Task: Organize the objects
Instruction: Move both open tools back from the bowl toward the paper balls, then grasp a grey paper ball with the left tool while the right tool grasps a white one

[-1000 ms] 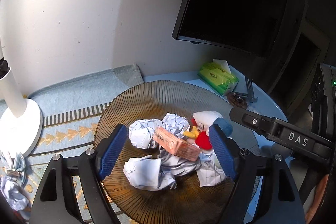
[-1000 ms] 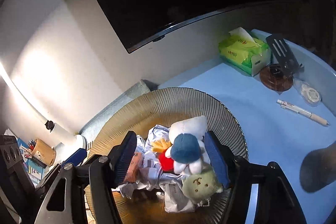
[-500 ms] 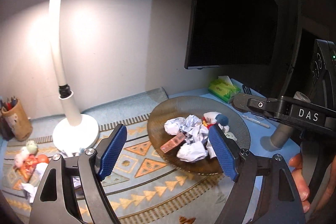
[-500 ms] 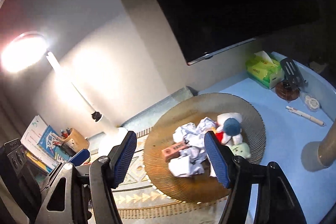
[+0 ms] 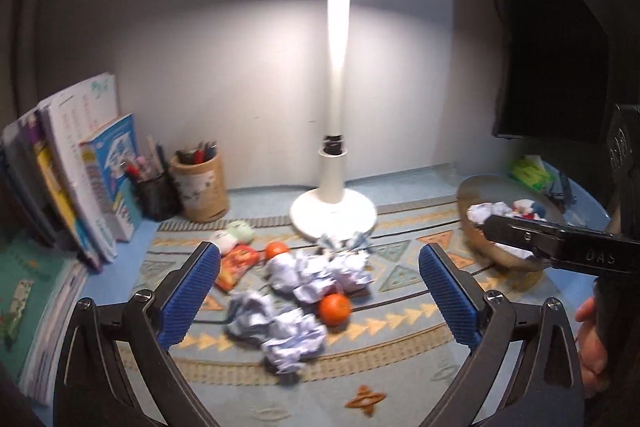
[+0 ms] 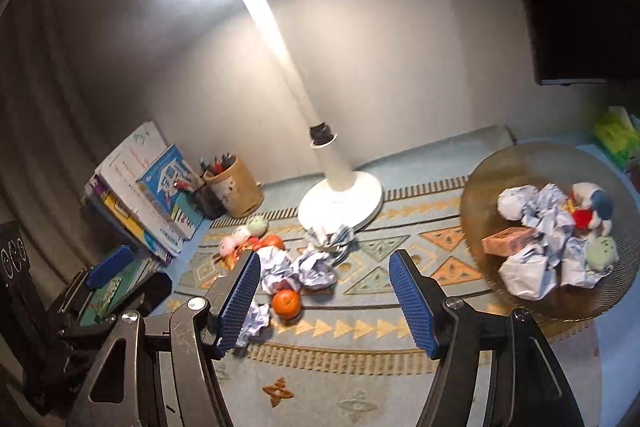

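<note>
Now both cameras have swung off the bowl point(image 6: 480, 187) and onto the pile on the mat point(image 5: 400, 331); a second ago I was right over the bowl, with the pink box point(image 6: 507, 239), paper balls and plush toys filling the frame. That reads to me as one drop-off done and the next pickup starting.

The left gripper point(image 5: 320, 295) is spread wide with nothing between its pads, and so is the right gripper point(image 6: 324, 301). Neither touches anything.

What remains sits in front of the lamp base point(image 5: 334, 211): crumpled paper point(image 5: 280, 327) in several wads, one orange point(image 5: 335, 309) against the near wads, a second orange point(image 5: 277, 250) further back, a red packet point(image 5: 238, 263), and small plush toys point(image 5: 234, 235) toward the pen cup point(image 5: 200, 187). The bowl stands well apart to the right, already holding paper, the box and toys.

My guess is the near orange or a paper wad comes next. The orange could roll if a pad nudges it first, so I'd straddle it squarely before closing.
</note>
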`<state>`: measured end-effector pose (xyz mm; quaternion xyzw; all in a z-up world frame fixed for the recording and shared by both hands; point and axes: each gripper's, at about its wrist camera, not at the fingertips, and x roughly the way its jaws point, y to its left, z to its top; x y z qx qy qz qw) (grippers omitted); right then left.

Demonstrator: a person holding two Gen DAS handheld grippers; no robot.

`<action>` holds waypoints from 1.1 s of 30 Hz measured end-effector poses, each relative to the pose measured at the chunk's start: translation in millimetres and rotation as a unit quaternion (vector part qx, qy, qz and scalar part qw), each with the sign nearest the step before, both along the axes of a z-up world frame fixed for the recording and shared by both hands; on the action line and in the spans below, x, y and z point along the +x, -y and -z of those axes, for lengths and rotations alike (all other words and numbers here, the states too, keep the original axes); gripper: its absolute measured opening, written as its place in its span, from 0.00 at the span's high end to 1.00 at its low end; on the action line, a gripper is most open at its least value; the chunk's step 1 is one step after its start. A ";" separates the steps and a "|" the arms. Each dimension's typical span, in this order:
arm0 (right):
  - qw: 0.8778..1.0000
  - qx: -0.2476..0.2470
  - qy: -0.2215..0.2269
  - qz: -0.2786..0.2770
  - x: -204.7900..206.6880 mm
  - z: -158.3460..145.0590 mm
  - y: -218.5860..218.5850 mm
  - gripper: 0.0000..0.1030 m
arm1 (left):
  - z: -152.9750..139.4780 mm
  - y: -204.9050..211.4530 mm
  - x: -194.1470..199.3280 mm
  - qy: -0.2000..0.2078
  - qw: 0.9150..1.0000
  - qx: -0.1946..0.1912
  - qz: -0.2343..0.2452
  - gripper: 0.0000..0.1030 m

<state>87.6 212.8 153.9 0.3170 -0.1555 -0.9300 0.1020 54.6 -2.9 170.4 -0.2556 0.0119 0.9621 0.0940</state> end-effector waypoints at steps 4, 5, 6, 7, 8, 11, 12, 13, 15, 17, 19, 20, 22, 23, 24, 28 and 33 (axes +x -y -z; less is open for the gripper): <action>0.998 -0.013 0.025 -0.054 -10.9 46.0 37.4 0.36 | 52.1 62.4 -0.4 0.042 0.997 0.003 -0.058 0.03; 0.995 -0.027 0.035 -0.085 -15.2 61.1 45.7 0.36 | 67.0 74.2 -1.4 0.050 0.996 0.003 -0.072 0.04; 0.992 -0.041 0.046 -0.109 -19.1 76.5 52.9 0.36 | 81.7 85.0 -3.6 0.062 0.995 0.009 -0.080 0.04; 0.990 -0.045 0.055 -0.124 -22.7 90.9 60.5 0.36 | 95.2 94.4 -7.7 0.076 0.993 0.021 -0.083 0.04; 0.988 -0.042 0.062 -0.132 -25.1 103.6 67.2 0.36 | 107.5 102.3 -10.4 0.088 0.992 0.036 -0.085 0.05; 0.988 -0.010 0.058 -0.140 -25.2 126.1 83.6 0.36 | 132.8 115.2 -15.3 0.109 0.987 0.074 -0.092 0.05; 0.988 0.002 0.054 -0.141 -24.8 130.5 86.2 0.36 | 136.4 116.1 -17.0 0.117 0.986 0.079 -0.095 0.05; 0.988 0.012 0.052 -0.142 -24.2 135.1 89.6 0.36 | 135.3 115.7 -17.8 0.115 0.986 0.079 -0.092 0.05; 0.988 0.025 0.064 -0.139 -26.7 144.0 91.0 0.36 | 132.6 112.0 -14.3 0.101 0.988 0.072 -0.087 0.05; 0.988 0.020 0.065 -0.139 -29.9 142.7 89.0 0.36 | 136.1 109.9 -18.2 0.118 0.987 0.068 -0.082 0.05; 0.988 0.025 0.062 -0.137 -29.7 140.9 90.2 0.36 | 136.6 110.1 -28.9 0.140 0.984 0.070 -0.080 0.05; 0.988 0.032 0.067 -0.138 -30.0 141.4 93.3 0.36 | 136.5 112.0 -36.2 0.154 0.982 0.076 -0.079 0.05; 0.985 0.040 0.079 -0.147 -31.5 142.4 104.3 0.35 | 139.4 112.8 -55.1 0.201 0.974 0.095 -0.044 0.05; 0.984 0.032 0.087 -0.153 -32.8 143.5 110.1 0.34 | 143.8 109.1 -66.7 0.232 0.968 0.096 -0.010 0.05; 0.982 0.020 0.093 -0.161 -34.2 144.0 115.6 0.32 | 146.9 104.9 -75.7 0.248 0.965 0.083 0.003 0.05; 0.981 0.025 0.107 -0.157 -45.0 146.6 142.7 0.12 | 152.3 88.6 -93.1 0.225 0.974 0.007 0.018 0.05; 0.981 0.052 0.114 -0.145 -65.4 151.2 160.8 0.12 | 152.3 79.3 -111.0 0.220 0.974 0.014 0.042 0.06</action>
